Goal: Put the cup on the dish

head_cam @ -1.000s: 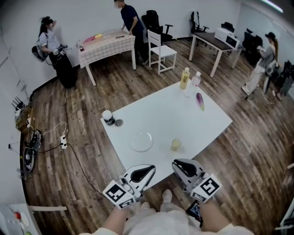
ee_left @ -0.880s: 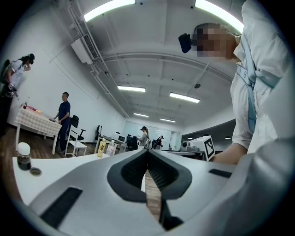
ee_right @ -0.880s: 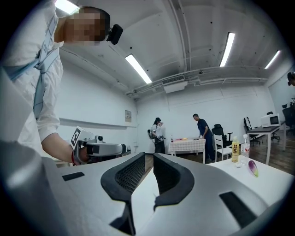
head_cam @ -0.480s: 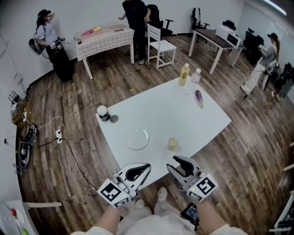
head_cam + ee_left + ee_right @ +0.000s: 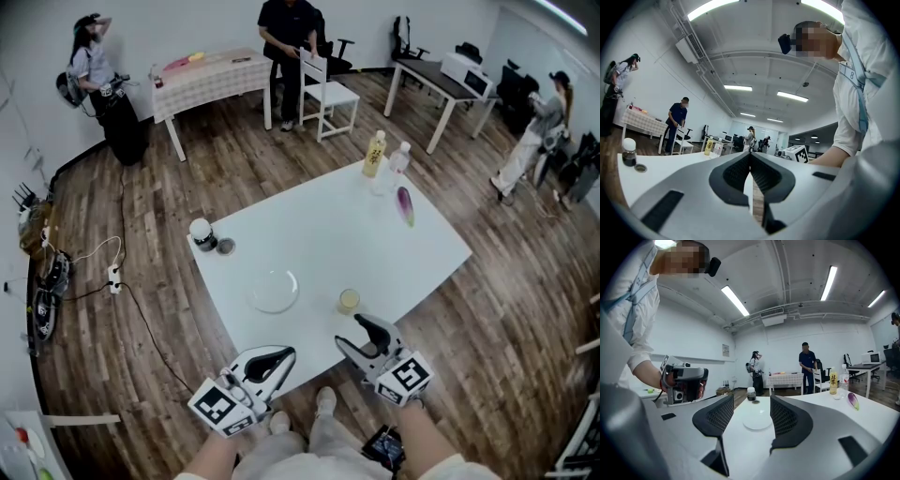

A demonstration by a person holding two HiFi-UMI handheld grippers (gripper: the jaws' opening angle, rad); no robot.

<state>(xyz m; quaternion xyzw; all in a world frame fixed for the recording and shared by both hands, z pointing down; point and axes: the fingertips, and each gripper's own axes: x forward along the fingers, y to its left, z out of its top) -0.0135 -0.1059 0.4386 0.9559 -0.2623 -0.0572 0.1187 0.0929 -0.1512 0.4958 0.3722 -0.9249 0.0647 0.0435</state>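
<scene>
A small clear cup (image 5: 349,301) with yellowish liquid stands near the front edge of the white table (image 5: 412,248). The clear glass dish (image 5: 274,292) lies a short way to its left, apart from it. My right gripper (image 5: 354,335) hovers at the table's front edge just short of the cup, its jaws opening with nothing between them. In the right gripper view the dish (image 5: 757,420) shows through the gap of that gripper (image 5: 751,405); the cup is hidden there. My left gripper (image 5: 284,354) is shut and empty, below the dish at the table edge; its jaws (image 5: 750,155) meet.
A jar (image 5: 200,233) and its lid (image 5: 225,246) sit at the table's left corner. A yellow bottle (image 5: 375,154), a clear bottle (image 5: 400,161) and a purple eggplant (image 5: 405,204) are at the far corner. People stand by other tables and chairs around the room.
My right gripper's jaws have gone from shut to open. Both grippers sit a little lower in the head view, and the table has shifted slightly left.
</scene>
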